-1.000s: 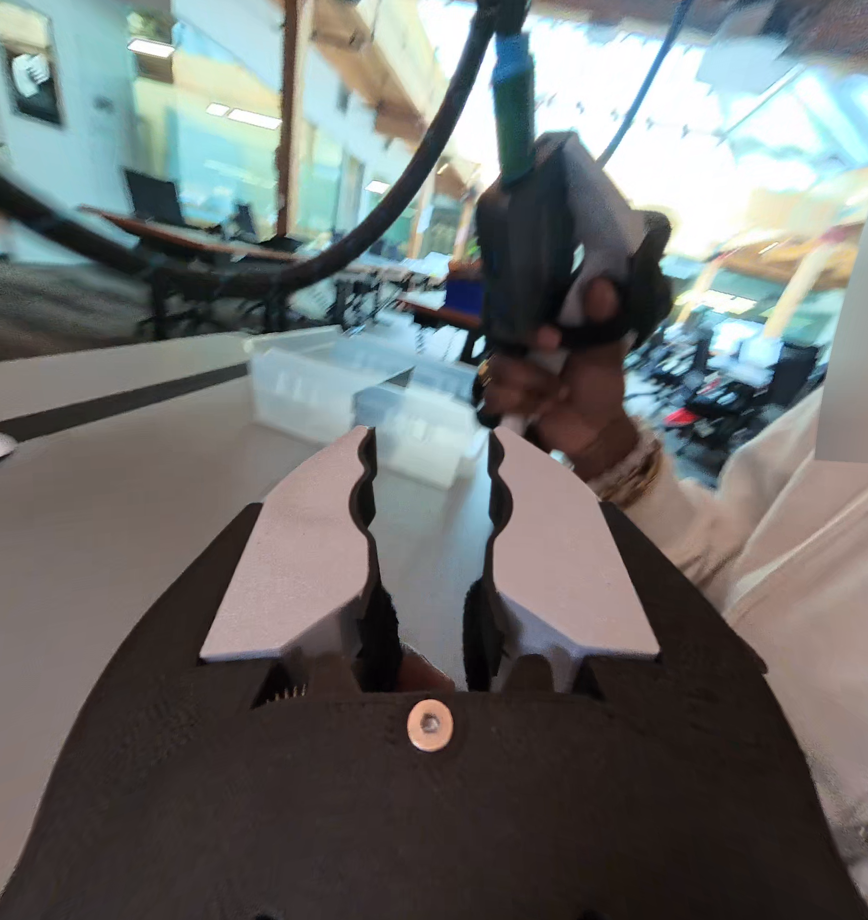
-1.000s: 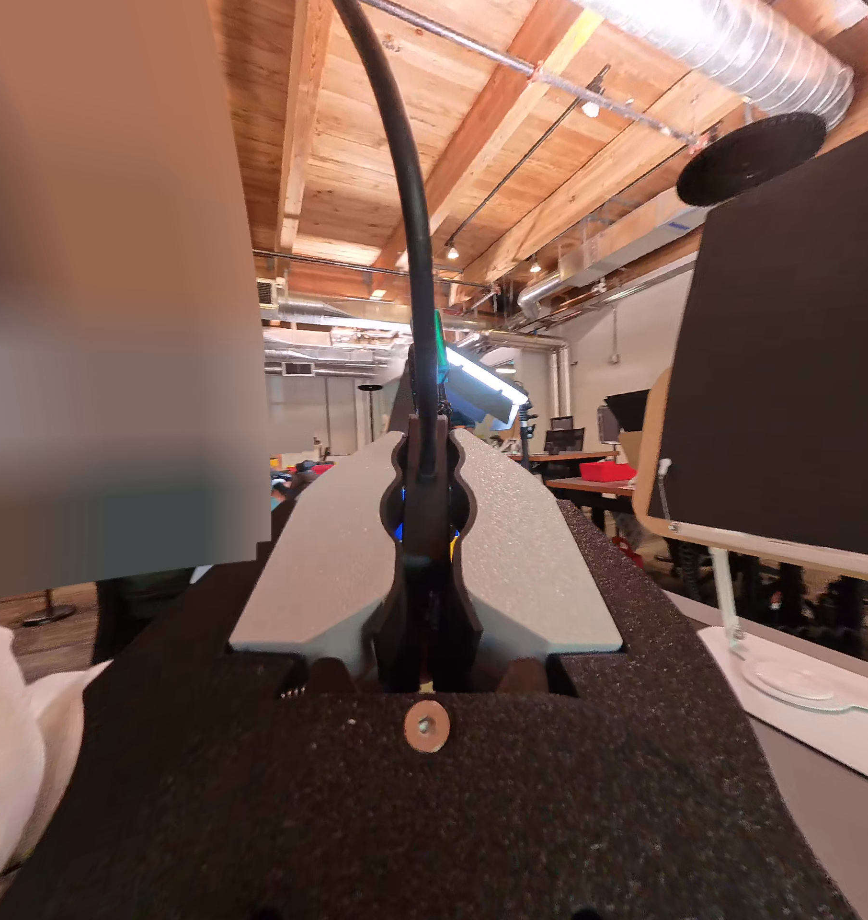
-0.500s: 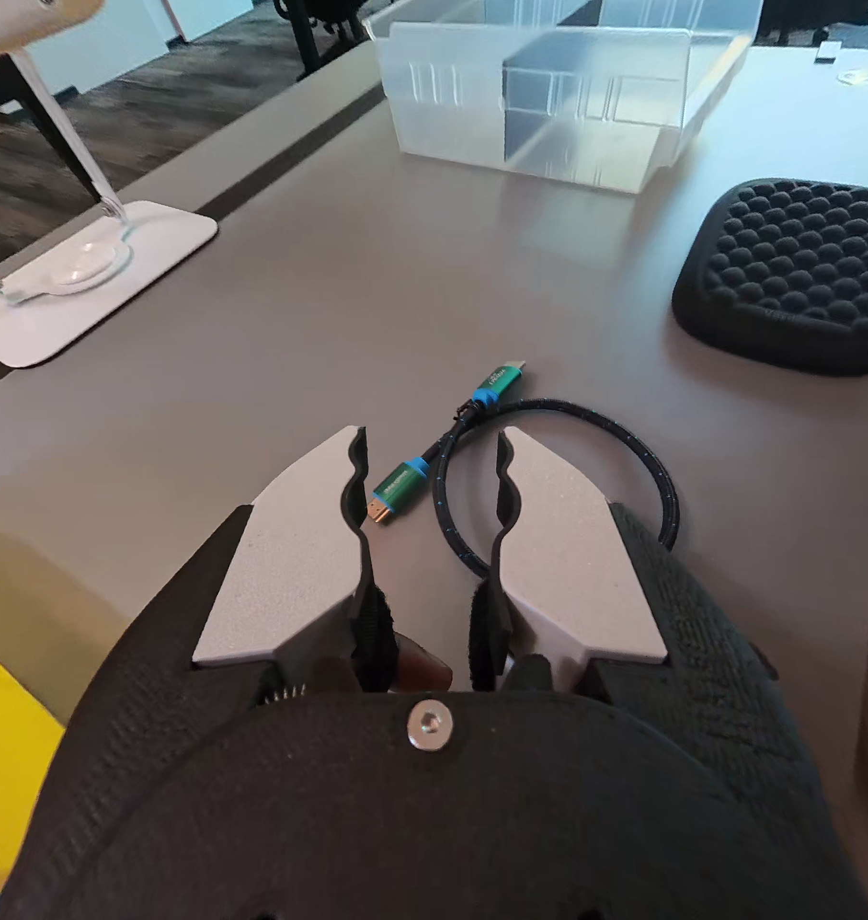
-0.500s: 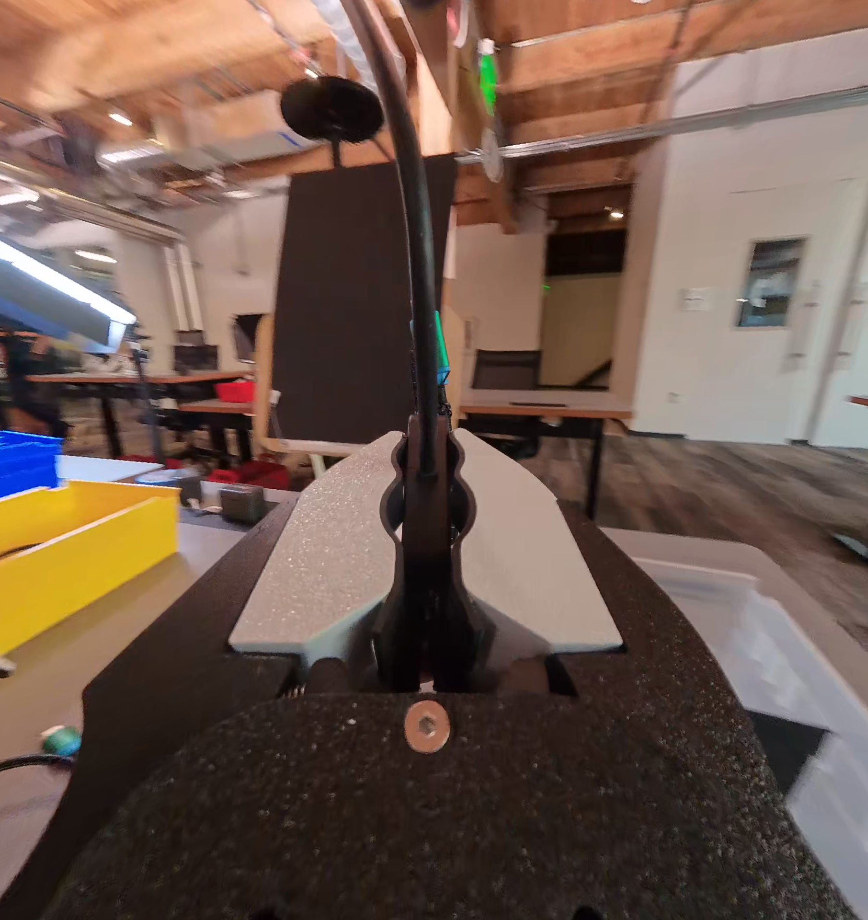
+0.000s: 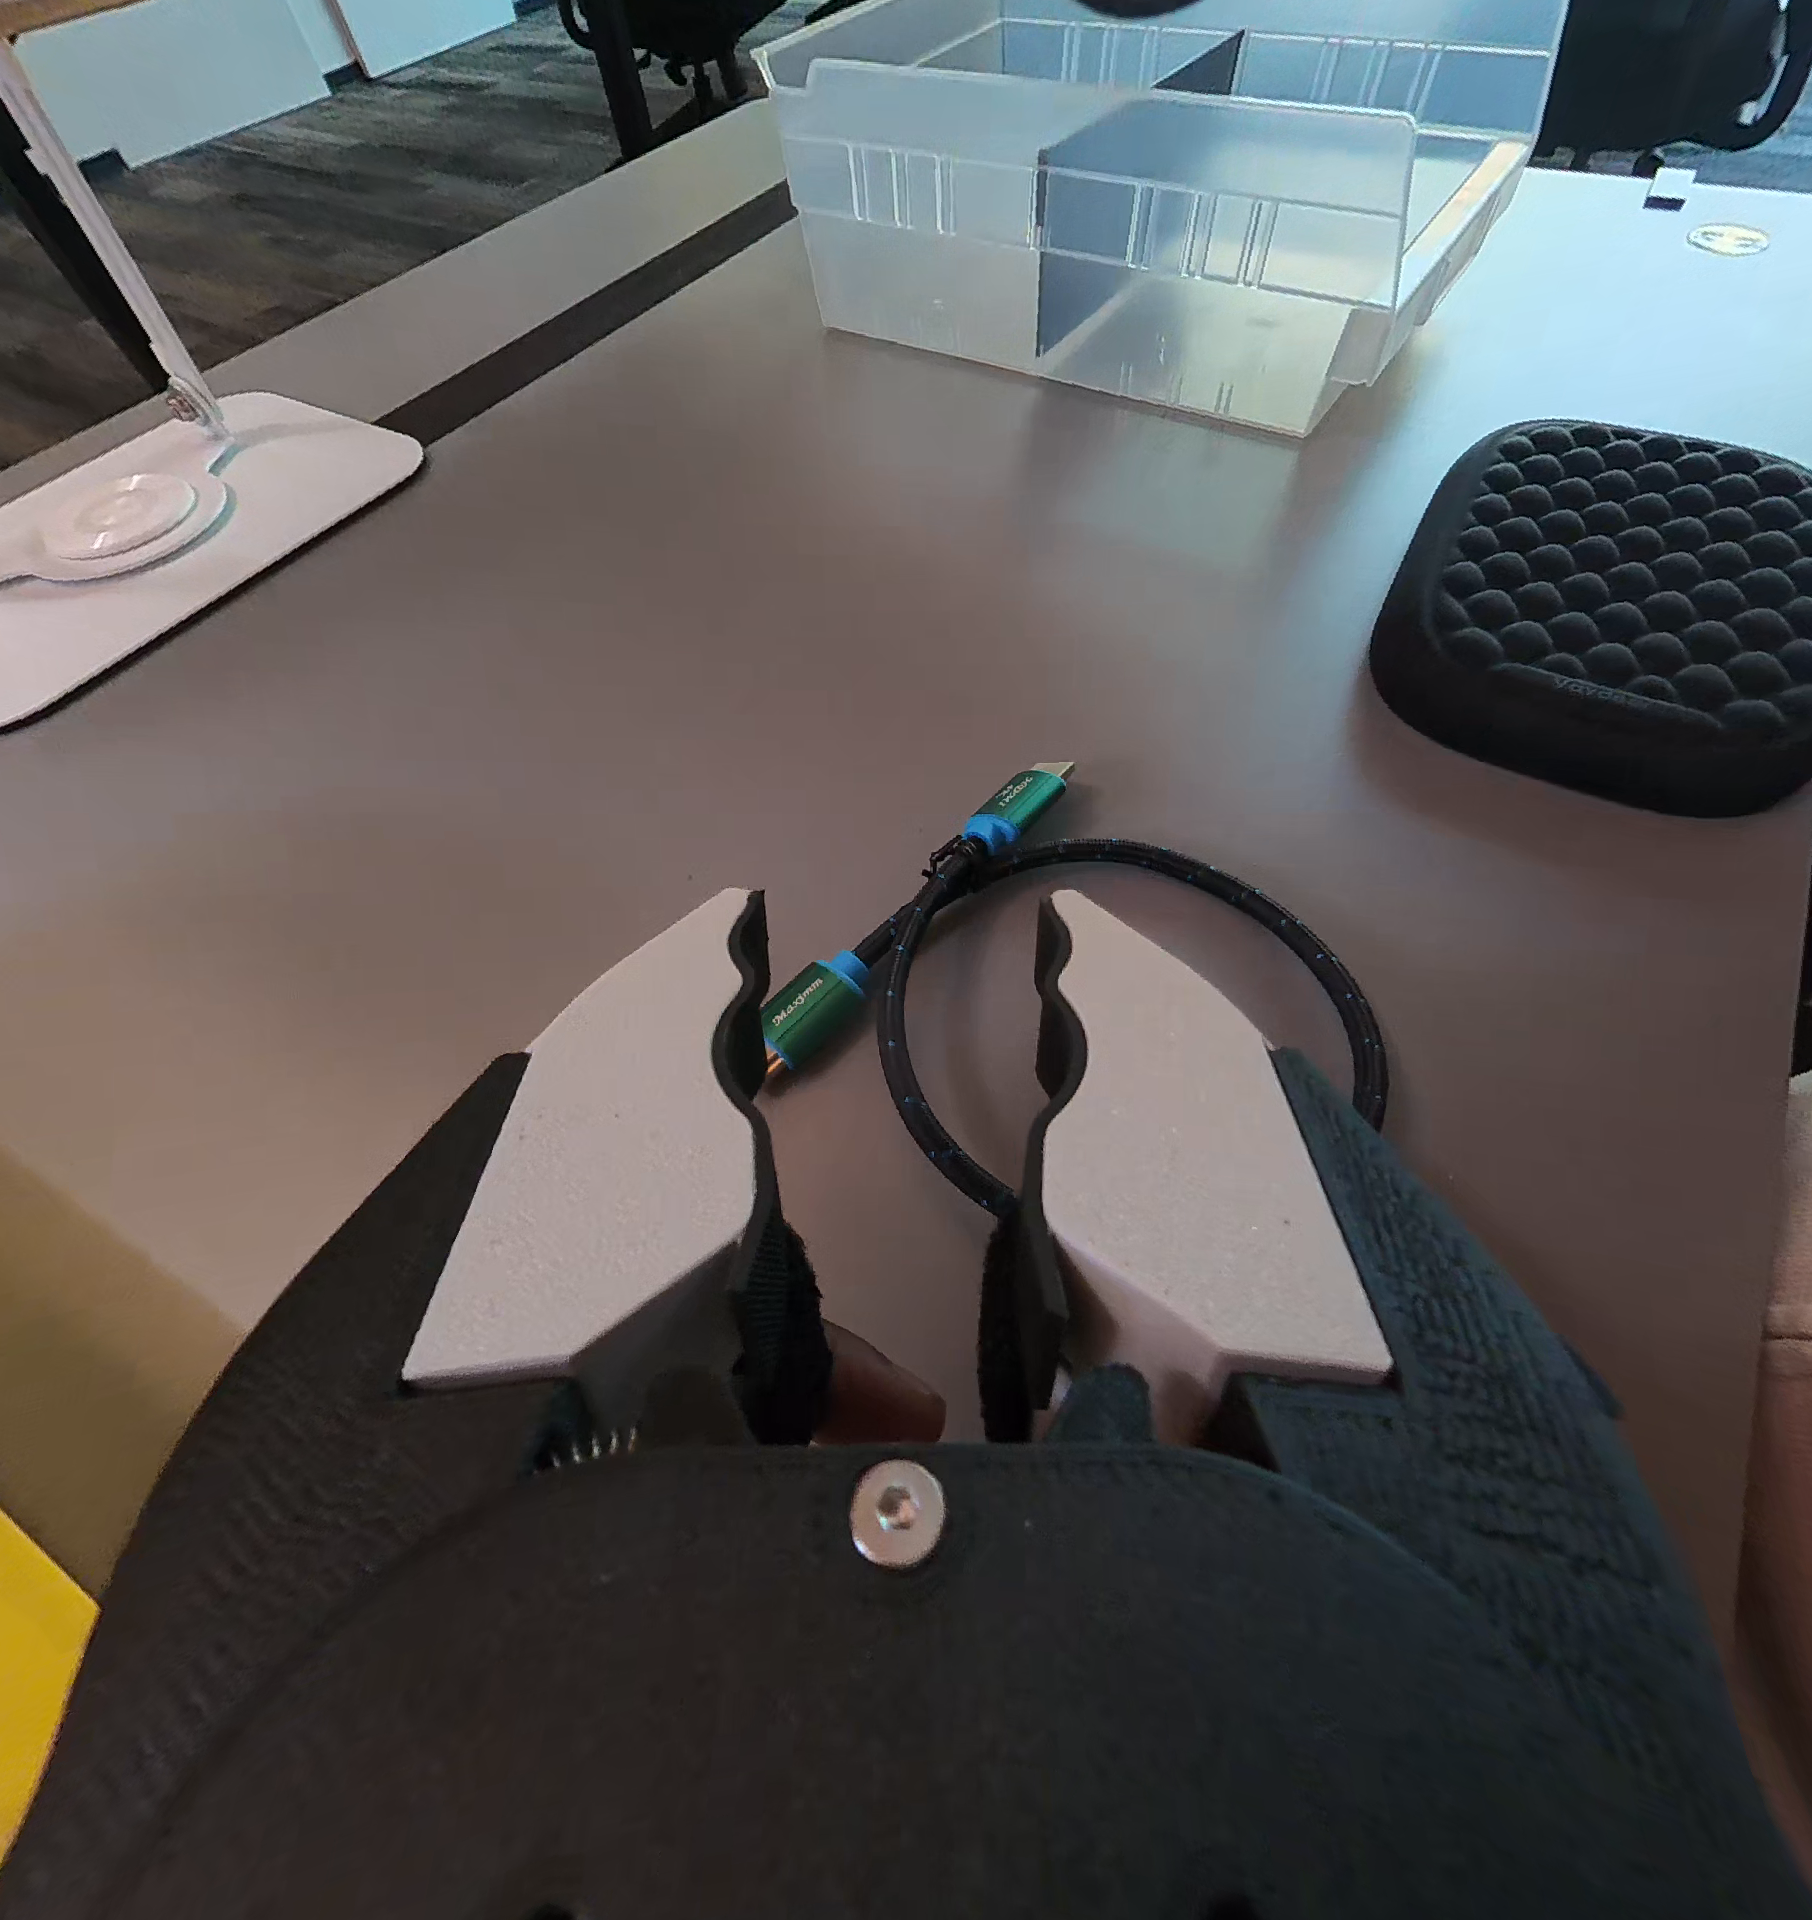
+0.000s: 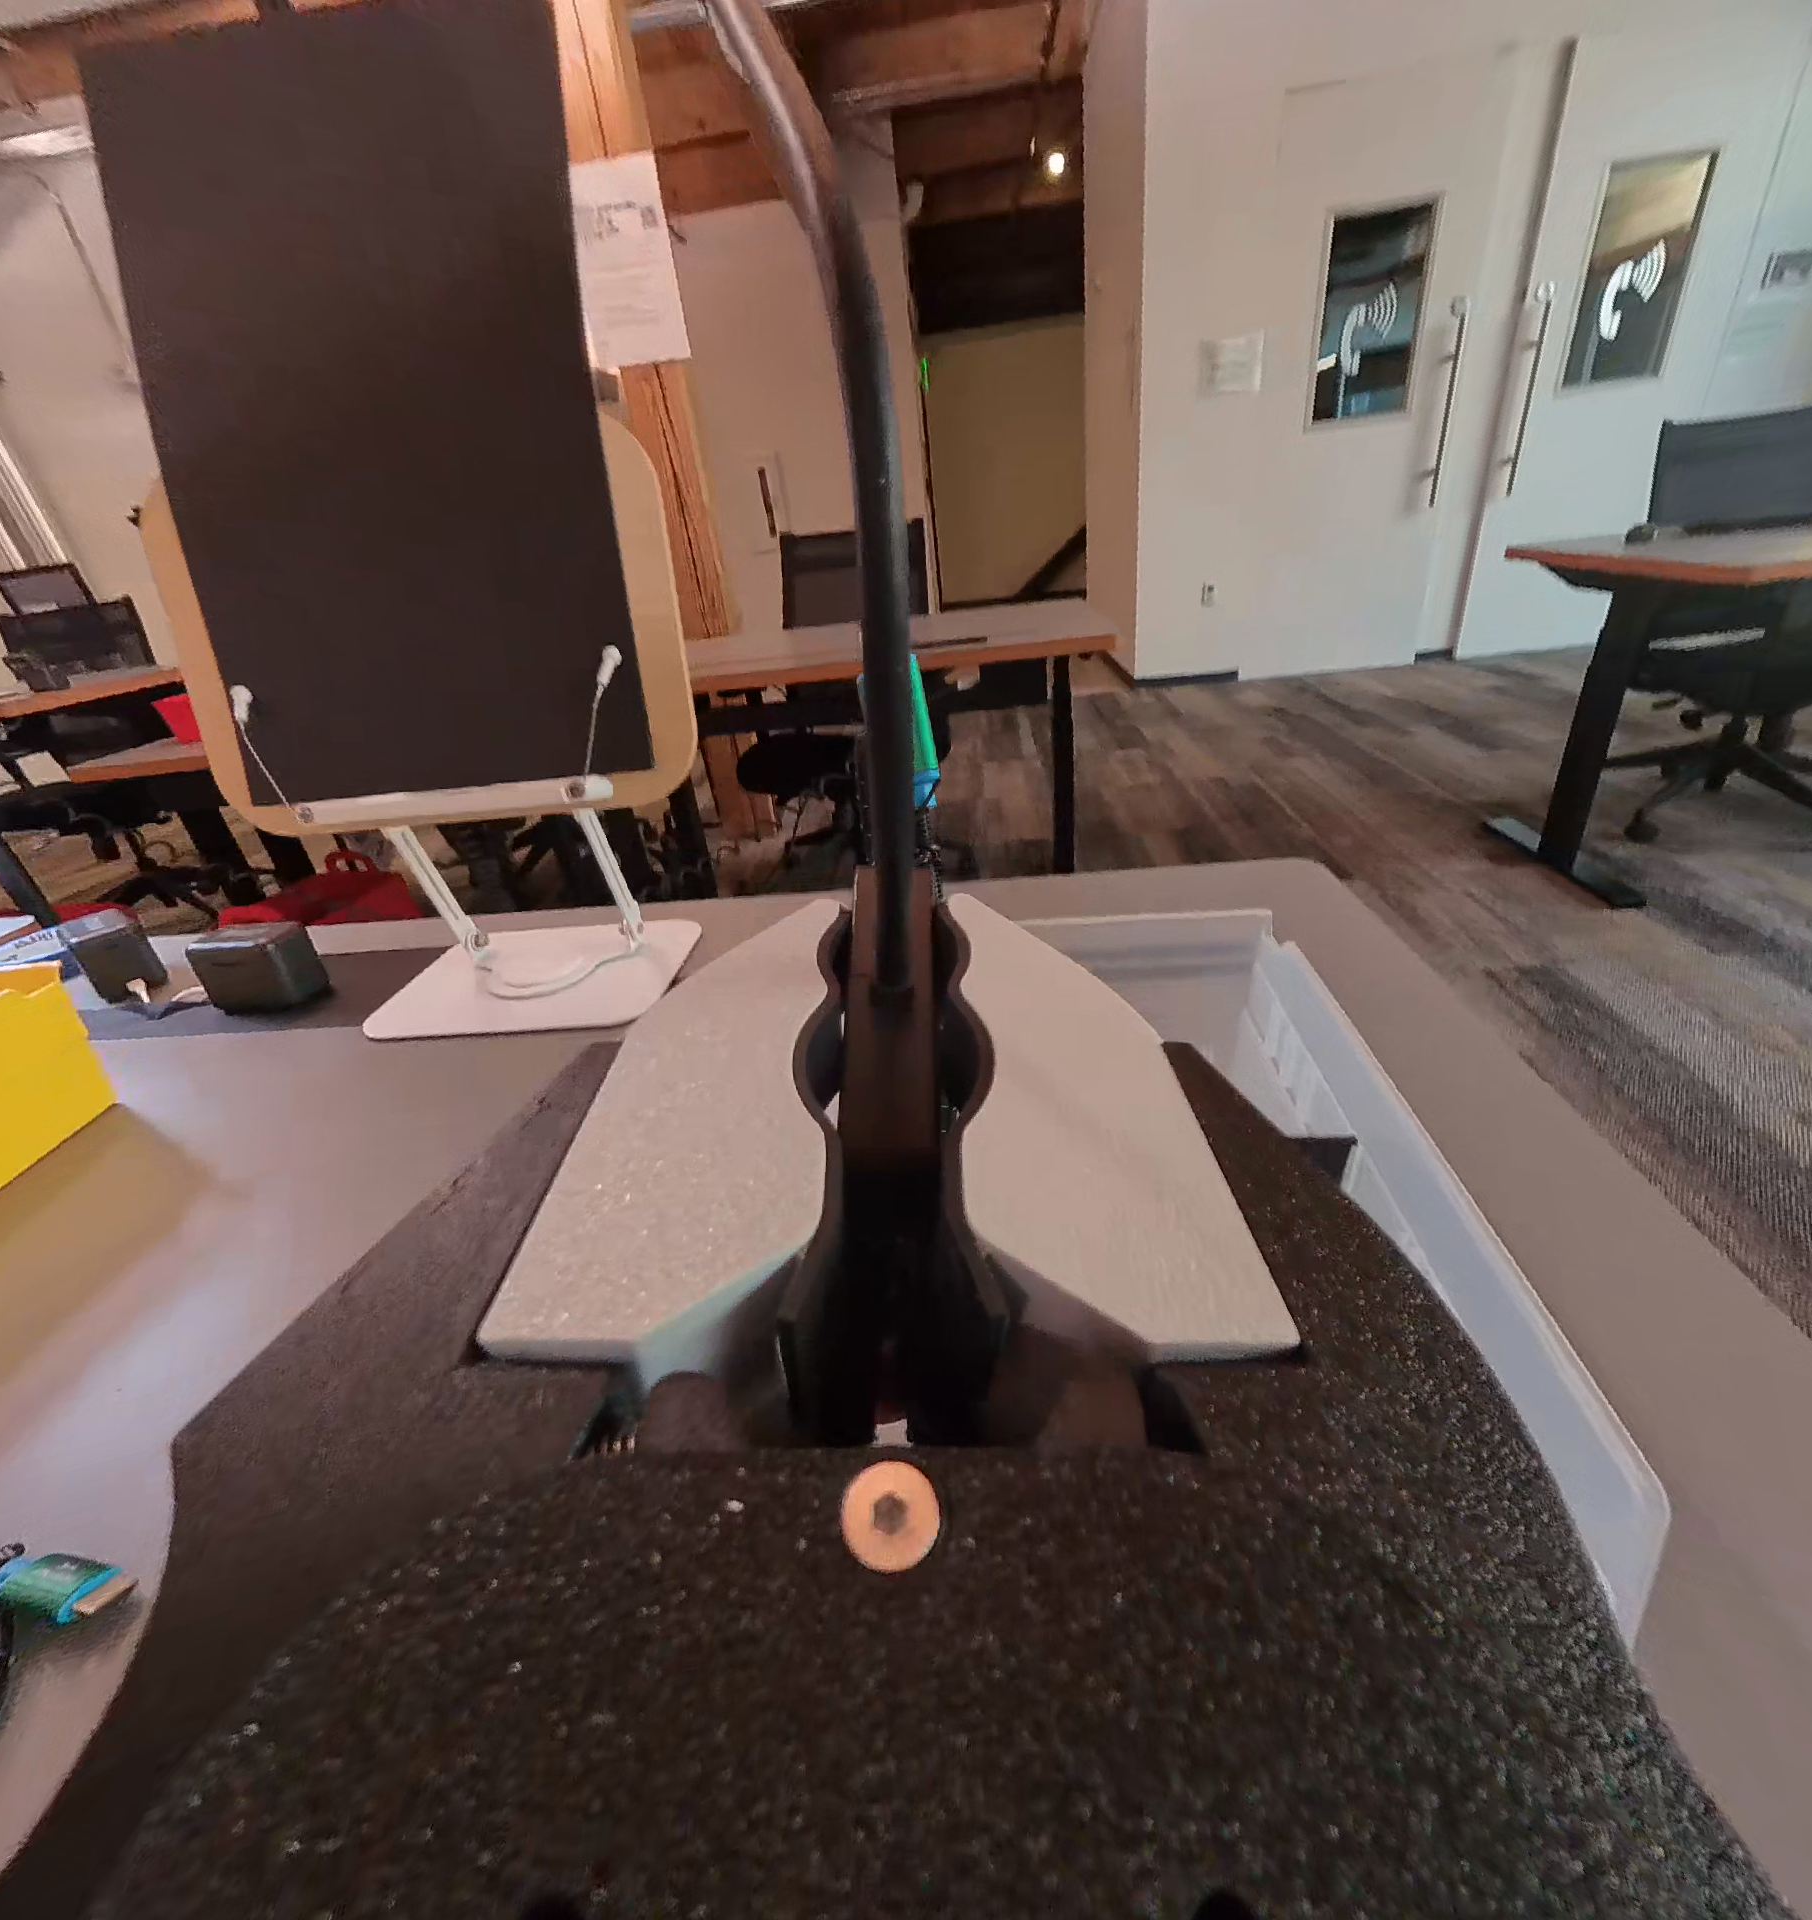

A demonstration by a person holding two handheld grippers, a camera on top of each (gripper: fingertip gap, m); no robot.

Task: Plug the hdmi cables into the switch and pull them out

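Note:
A short black braided HDMI cable (image 5: 1286, 925) lies looped on the grey table, with one green-and-blue plug (image 5: 1021, 795) pointing away and the other (image 5: 808, 1013) between my left fingers. My left gripper (image 5: 900, 914) is open and empty just above it. My right gripper (image 6: 891, 914) is shut on the dark, narrow switch (image 6: 886, 1091) and holds it up off the table. A thick black cable (image 6: 881, 520) rises from the switch, and a green-and-blue plug (image 6: 921, 727) shows behind it. The table cable's plug also shows in the right wrist view (image 6: 50, 1584).
A clear plastic bin (image 5: 1120, 208) stands at the far side of the table and a black honeycomb pad (image 5: 1629, 603) at the right. A white stand base (image 5: 154, 540) carries a dark board (image 6: 362, 416). A yellow bin (image 6: 8, 1081) and two small grey boxes (image 6: 258, 966) sit at the left. The tips of one gripper are about 40 cm away from the tips of the other.
My left gripper swung down from facing the raised right gripper to hover over the cable on the table. My right gripper tilted down from the ceiling towards the room, still shut on the switch.

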